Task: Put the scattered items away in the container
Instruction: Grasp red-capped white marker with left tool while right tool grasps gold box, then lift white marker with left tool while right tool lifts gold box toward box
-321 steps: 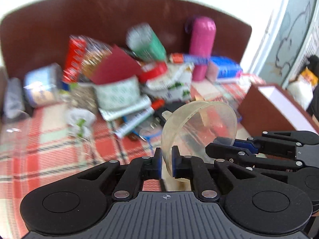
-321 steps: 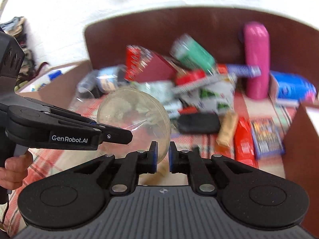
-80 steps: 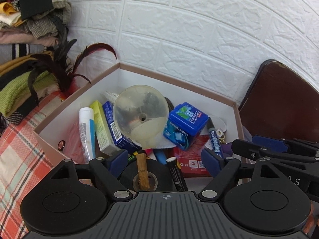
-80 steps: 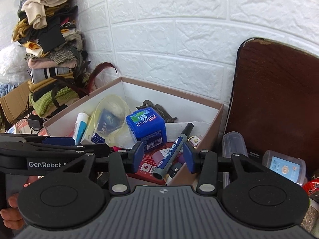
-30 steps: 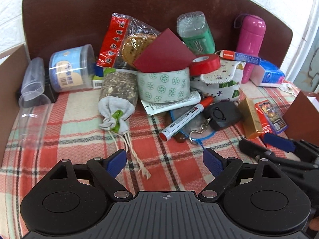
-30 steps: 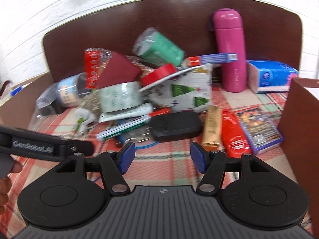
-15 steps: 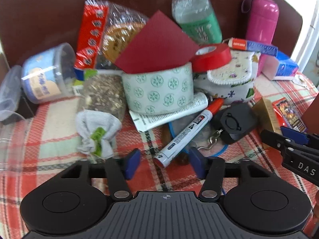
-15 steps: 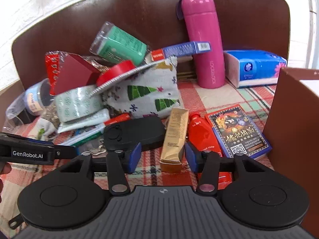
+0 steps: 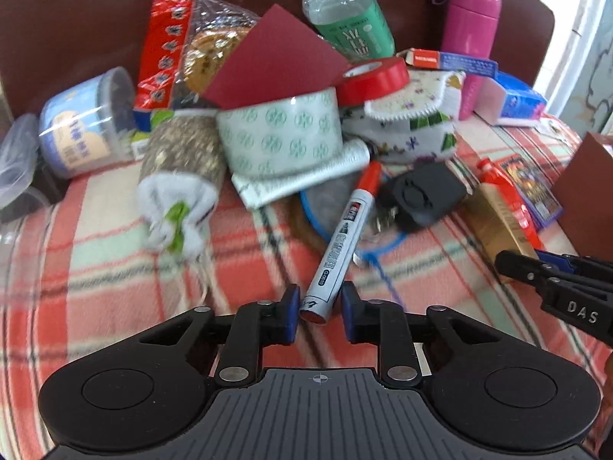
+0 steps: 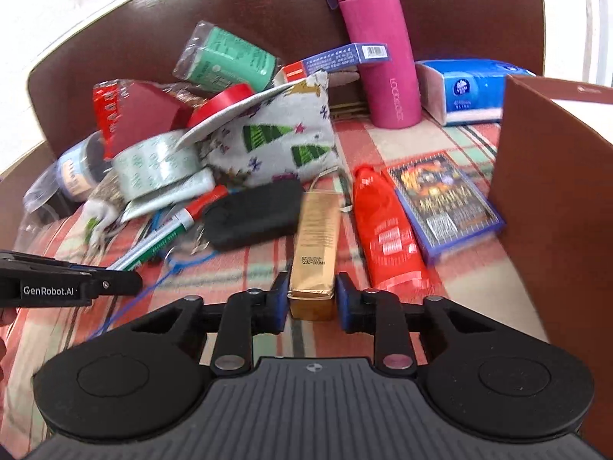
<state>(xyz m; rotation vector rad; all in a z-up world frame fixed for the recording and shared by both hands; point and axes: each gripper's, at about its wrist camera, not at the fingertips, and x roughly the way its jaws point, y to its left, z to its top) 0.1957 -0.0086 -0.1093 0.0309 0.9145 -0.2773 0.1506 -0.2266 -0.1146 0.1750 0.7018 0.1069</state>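
In the left wrist view my left gripper point(image 9: 317, 308) is open, its jaws on either side of the near end of a grey marker with a red cap point(image 9: 343, 235) that lies on the plaid cloth. A small gap shows on each side. In the right wrist view my right gripper point(image 10: 311, 298) is open around the near end of a gold box point(image 10: 316, 243), with slim gaps at both pads. The marker also shows in the right wrist view point(image 10: 174, 230). The container is not in view.
The cluttered pile holds a patterned tape roll point(image 9: 279, 134), a red tape roll point(image 9: 377, 76), a pink flask point(image 10: 377, 46), a black case point(image 10: 253, 214), a red tube point(image 10: 385, 226), a card box point(image 10: 444, 201) and a herb pouch point(image 9: 180, 176). A brown box wall point(image 10: 551, 176) stands right.
Both grippers have moved forward and down. The left jaws have narrowed around the marker's end and the right jaws around the gold box's end.
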